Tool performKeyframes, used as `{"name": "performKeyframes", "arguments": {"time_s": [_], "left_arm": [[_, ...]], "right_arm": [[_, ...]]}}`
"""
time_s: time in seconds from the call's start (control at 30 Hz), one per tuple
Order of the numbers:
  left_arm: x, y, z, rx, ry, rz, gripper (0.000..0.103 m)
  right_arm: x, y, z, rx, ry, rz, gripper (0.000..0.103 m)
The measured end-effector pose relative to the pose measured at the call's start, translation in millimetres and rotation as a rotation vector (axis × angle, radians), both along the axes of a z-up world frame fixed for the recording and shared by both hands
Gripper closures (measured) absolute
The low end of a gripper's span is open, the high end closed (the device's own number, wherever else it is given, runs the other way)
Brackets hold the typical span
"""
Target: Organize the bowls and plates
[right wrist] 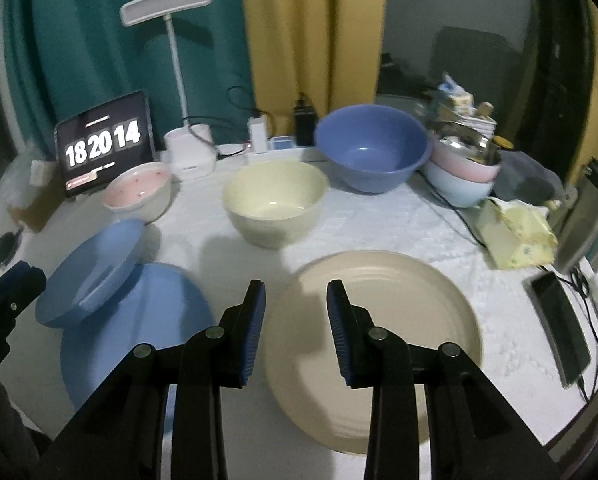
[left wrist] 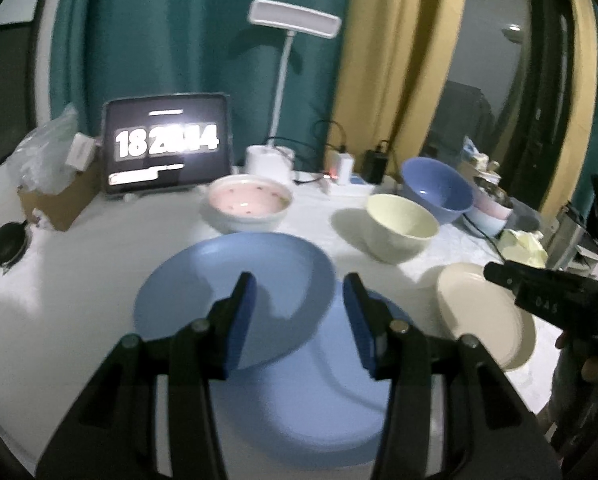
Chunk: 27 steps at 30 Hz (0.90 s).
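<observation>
Right wrist view showed the small blue plate (right wrist: pixel 93 268) tilted on the big blue plate (right wrist: pixel 139 328). Both the left gripper (left wrist: pixel 299 316) and right gripper (right wrist: pixel 295 328) were spread, holding nothing (lay it flat, slowly).

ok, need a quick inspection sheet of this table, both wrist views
Surface: white table, crowded at back.
Job's things: two blue plates, upper tilted on lower; cream plate; cream bowl; blue bowl; pink bowl; stacked bowls.
Clutter: tablet clock, lamp, phone, yellow pack.
Grippers: left gripper open, right gripper open, both empty.
Cables: black cable across table.
Surroundings: curtains.
</observation>
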<state>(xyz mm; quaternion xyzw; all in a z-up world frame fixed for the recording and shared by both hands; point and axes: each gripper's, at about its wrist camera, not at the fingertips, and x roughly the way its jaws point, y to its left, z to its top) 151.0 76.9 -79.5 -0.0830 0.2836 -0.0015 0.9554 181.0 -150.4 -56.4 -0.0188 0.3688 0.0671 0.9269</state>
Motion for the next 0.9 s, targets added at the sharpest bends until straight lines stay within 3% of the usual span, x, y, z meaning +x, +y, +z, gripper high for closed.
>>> {"name": "performKeyframes", "arguments": {"time_s": [0.9], "left_arm": [[26.3, 116.2, -50.1, -0.018, 0.118, 0.207, 0.056]], "right_arm": [[46.2, 127.7, -21.0, -0.027, 0.079, 0.170, 0.069]]}}
